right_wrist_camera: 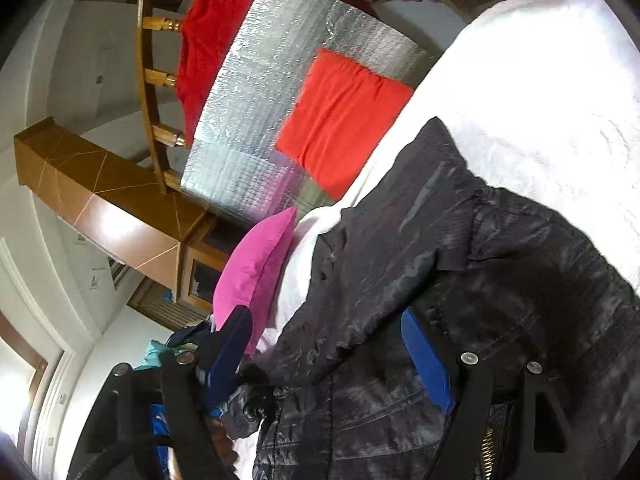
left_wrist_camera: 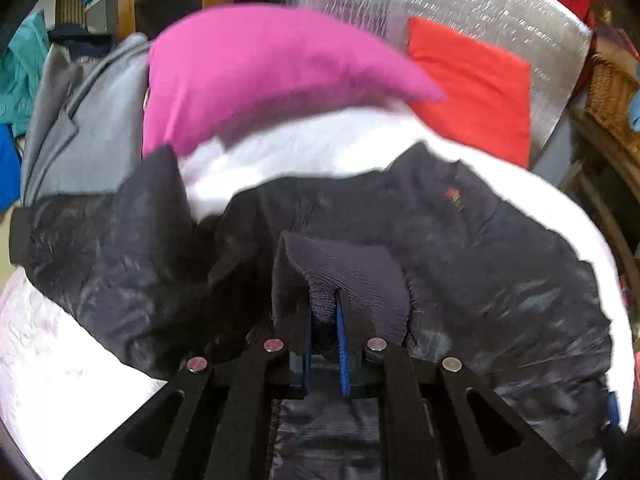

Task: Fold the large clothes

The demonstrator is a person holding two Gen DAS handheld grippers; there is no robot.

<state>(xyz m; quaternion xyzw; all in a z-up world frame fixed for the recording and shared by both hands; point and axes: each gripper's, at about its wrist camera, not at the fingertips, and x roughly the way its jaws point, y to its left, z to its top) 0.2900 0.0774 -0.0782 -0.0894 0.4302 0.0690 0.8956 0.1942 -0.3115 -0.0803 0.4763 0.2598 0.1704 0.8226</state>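
Note:
A shiny black jacket [left_wrist_camera: 460, 240] lies spread on a white bed cover [left_wrist_camera: 304, 156]. My left gripper [left_wrist_camera: 324, 312] is shut on the jacket's dark ribbed knit cuff [left_wrist_camera: 348, 276] and holds it up over the jacket body. In the right wrist view the same jacket [right_wrist_camera: 500, 264] fills the lower right. My right gripper [right_wrist_camera: 328, 344] is open, its blue fingers [right_wrist_camera: 424, 356] spread wide around a fold of the jacket, one finger against the fabric.
A pink pillow [left_wrist_camera: 260, 72] and a folded red cloth [left_wrist_camera: 476, 84] lie beyond the jacket on a silver foil mat [left_wrist_camera: 480, 4]. A grey garment [left_wrist_camera: 92, 120] lies at left. Wooden furniture [right_wrist_camera: 112, 204] and a wicker basket [left_wrist_camera: 612, 88] stand around the bed.

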